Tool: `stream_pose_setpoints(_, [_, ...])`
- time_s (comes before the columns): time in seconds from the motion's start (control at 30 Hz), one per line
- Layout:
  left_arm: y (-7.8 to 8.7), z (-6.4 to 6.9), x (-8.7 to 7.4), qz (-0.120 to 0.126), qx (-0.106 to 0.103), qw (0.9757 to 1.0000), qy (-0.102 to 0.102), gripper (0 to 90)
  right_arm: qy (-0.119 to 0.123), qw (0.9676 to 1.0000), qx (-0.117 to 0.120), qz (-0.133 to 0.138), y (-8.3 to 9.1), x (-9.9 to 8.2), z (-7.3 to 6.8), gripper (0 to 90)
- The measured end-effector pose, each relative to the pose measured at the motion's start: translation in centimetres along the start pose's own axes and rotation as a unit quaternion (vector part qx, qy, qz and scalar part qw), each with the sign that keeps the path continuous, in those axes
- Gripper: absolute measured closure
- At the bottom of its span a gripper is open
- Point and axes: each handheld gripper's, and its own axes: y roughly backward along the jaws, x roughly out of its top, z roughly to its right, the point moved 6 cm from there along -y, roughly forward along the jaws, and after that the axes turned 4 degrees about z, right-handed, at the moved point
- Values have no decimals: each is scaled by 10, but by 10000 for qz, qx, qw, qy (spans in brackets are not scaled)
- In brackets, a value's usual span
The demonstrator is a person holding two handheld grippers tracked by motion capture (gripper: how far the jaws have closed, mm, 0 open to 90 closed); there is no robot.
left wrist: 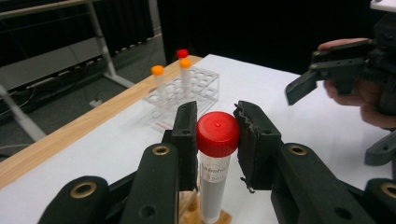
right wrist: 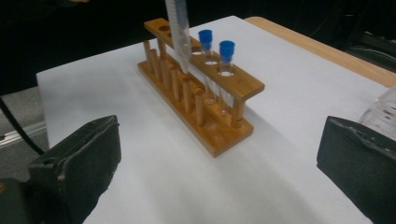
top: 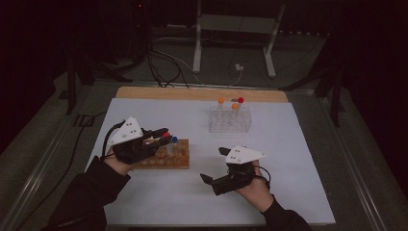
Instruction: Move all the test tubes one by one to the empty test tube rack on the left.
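My left gripper [top: 166, 136] [left wrist: 215, 135] is shut on a red-capped tube [left wrist: 217, 140] [top: 165, 135], the jaws pressing on both sides of its cap. The tube [right wrist: 177, 32] hangs upright over the wooden rack [top: 166, 158] [right wrist: 205, 98], its pointed tip at about the level of the top rail. Two blue-capped tubes [right wrist: 215, 51] [top: 174, 140] stand in the rack's near end. My right gripper [top: 215, 164] [right wrist: 215, 172] [left wrist: 322, 70] is open and holds nothing, over the white sheet to the right of the rack.
A clear plastic rack [top: 230, 120] [left wrist: 187, 88] [right wrist: 385, 109] stands at the back middle with two orange-capped tubes [top: 227, 103] and a red-capped one [top: 240, 100]. A white sheet [top: 288, 159] covers the table; a wooden edge [top: 202, 93] shows at the far side.
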Motion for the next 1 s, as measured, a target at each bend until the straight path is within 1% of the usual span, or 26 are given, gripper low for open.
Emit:
stream_pose_setpoints(0.17, [9, -14, 0, 14, 204, 9998, 58, 715, -63, 10000, 35, 55, 2, 1, 2, 0])
stream_pose_setpoints(0.3, [14, -25, 1, 80, 375, 9992, 72, 715, -61, 10000, 12, 59, 2, 1, 3, 0])
stream_pose_setpoints(0.43, [14, -35, -2, 72, 512, 9986, 96, 715, -72, 10000, -1, 60, 3, 2, 4, 0])
stream_pose_setpoints(0.5, [13, -41, -4, 88, 668, 9977, 85, 715, -64, 10000, 0, 58, 3, 1, 4, 0])
stream_pose_setpoints(0.57, [11, -46, -6, 105, 725, 9971, 199, 715, -83, 9999, -6, 68, 3, 1, 5, 0])
stream_pose_setpoints(0.6, [10, -48, -8, 83, 771, 9968, 205, 715, -89, 9999, -5, 67, 4, 1, 5, 0])
stream_pose_setpoints(0.73, [4, -53, -17, -19, 825, 9963, 247, 714, -86, 9999, -14, 74, 5, 2, 6, 0])
stream_pose_setpoints(0.77, [3, -54, -19, -12, 856, 9959, 279, 715, -77, 9999, -20, 82, 5, 2, 6, 0])
stream_pose_setpoints(0.87, [1, -56, -27, -50, 859, 9958, 317, 715, -60, 9999, -33, 80, 5, 2, 7, 0])
stream_pose_setpoints(1.0, [-3, -56, -38, -108, 837, 9956, 416, 715, -76, 9999, -28, 83, 5, 1, 7, 0])
